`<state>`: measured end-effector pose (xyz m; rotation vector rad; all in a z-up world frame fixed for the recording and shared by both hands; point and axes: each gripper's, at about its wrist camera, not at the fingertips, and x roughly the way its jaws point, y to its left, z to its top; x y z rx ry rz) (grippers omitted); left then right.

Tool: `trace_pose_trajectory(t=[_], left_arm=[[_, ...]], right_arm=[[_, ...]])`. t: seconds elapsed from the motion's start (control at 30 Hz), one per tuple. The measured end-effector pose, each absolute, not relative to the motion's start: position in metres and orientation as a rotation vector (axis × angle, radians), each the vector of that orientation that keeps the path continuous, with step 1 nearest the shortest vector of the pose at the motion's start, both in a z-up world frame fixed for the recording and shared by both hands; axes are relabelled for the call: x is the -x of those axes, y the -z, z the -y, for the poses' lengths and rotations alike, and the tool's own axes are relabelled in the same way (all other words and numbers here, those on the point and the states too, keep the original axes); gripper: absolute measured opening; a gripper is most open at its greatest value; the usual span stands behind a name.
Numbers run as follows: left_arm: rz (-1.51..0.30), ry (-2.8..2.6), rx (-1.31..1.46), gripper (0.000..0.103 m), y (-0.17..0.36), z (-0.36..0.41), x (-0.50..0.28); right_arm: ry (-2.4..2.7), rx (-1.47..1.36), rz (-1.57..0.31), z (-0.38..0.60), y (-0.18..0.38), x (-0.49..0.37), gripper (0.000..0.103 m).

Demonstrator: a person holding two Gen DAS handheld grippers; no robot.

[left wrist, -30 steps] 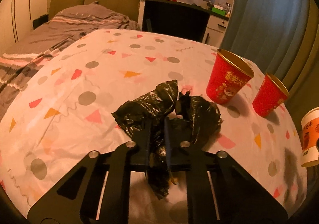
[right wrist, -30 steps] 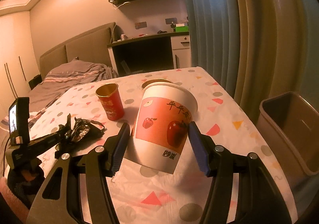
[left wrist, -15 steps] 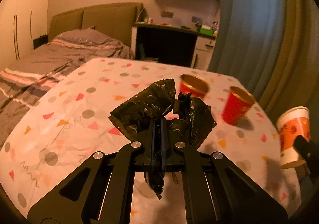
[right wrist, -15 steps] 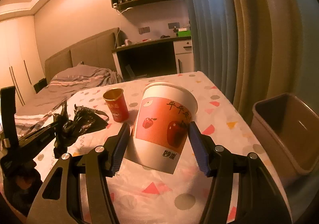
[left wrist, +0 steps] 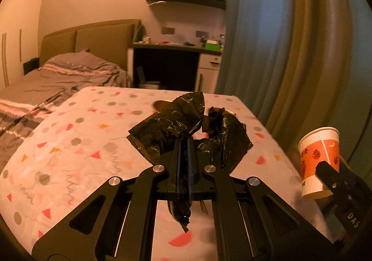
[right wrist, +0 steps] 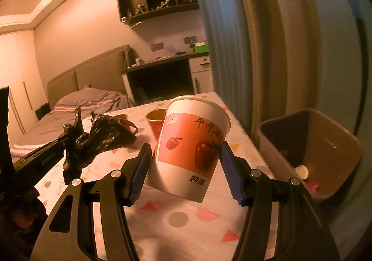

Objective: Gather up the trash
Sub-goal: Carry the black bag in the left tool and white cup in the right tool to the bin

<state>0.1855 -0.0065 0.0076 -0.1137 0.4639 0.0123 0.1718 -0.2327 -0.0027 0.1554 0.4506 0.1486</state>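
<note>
Table: a table under a pale cloth printed with coloured dots and triangles (left wrist: 76, 149) is seen in both wrist views; it carries the red cups.

Waste bin: an open, brown rectangular plastic bin (right wrist: 325, 145) is seen beside the table's right edge, lower than the tabletop. Small pieces of rubbish, one pale and round and one red, are seen at its bottom.

Paper cup: a large white paper cup with an orange band and printed red apples (right wrist: 190, 154) is held tilted, clear of the cloth, between the table and the bin side. In the left wrist view it is seen at the far right, beyond the table's edge.

Plastic bag: a crumpled black plastic bag (left wrist: 186, 126) is held above the cloth, its loose ends spread out ahead of the fingers and a strip hanging below them.

Red cups: a small red paper cup with a gold rim (right wrist: 157, 121) is seen standing on the cloth behind the white cup; a second is mostly hidden by the bag.

Right gripper (right wrist: 186, 170): its blue pads are pressed against both sides of the paper cup, which is carried by them.

Left gripper (left wrist: 183, 156): its fingers are clenched together on the black bag, with plastic pinched between them.
</note>
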Motion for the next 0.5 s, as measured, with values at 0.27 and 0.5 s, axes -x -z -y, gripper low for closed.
trace_pose_trajectory(t=[0.27, 0.5], left_arm=[[-0.464, 0.085, 0.072, 0.004, -0.007, 0.068, -0.187], [-0.475, 0.172, 0.032, 0.004, -0.001, 0.121, -0.194]], right_arm=[[-0.065, -0.167, -0.430, 0.278, 0.003, -0.159, 0.059], [0.008, -0.184, -0.418, 0.322, 0.009, -0.151, 0.059]])
